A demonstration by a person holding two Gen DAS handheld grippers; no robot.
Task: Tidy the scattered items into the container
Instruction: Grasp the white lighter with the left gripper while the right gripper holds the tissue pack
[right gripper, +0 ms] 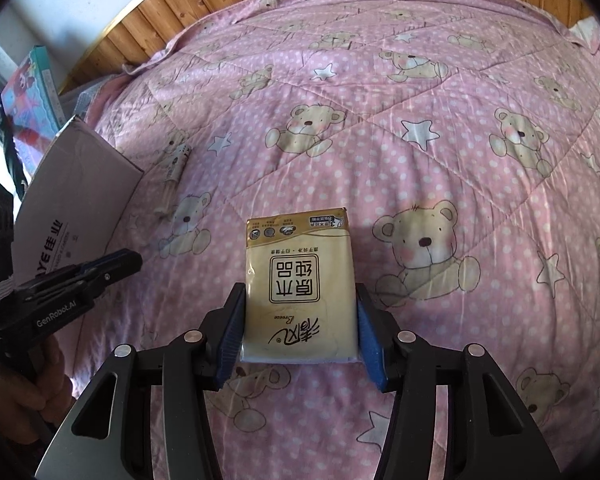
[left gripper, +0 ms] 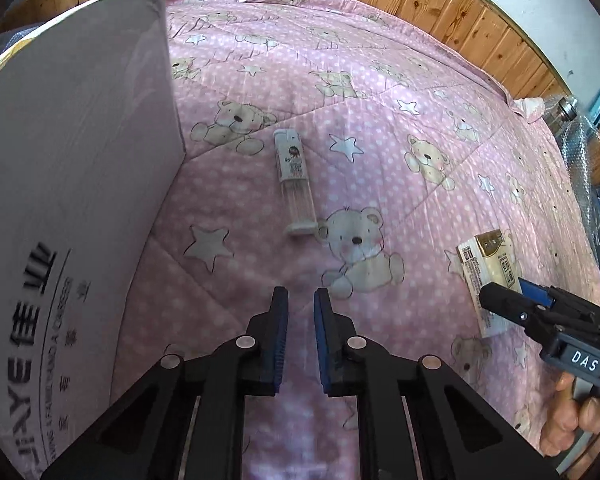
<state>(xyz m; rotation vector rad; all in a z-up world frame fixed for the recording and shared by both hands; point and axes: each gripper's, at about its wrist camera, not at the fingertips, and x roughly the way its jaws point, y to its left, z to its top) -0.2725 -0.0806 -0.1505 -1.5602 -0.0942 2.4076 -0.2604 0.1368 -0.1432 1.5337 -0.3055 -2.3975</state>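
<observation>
A: Right wrist view: the tissue pack lay flat on the bed quilt, its near half between the pads of the right gripper. The jaws stood at the pack's two long edges; whether the pads were pressing yet, I could not tell.

B: And the other item?

A: The lighter lay on the quilt ahead of the left gripper, well short of it. That gripper's jaws were slightly apart and held nothing. The cardboard box stood just to the left of the lighter.

B: Progress?

A: Judged early. Both visible items were still on the bed; the box interior was not in view, so what it held was unknown. Pack and lighter both remained to be lifted and put in.

B: Materials?

A: Pack: soft, glossy tan film wrap, rectangular, likely to yield under squeeze. Lighter: slim, rigid plastic, white printed upper body, clear lower part. Quilt: pink, dotted, stitched in diamonds with bears and stars, soft underfoot for a grasp. Box: smooth pale card, printed lettering.
</observation>
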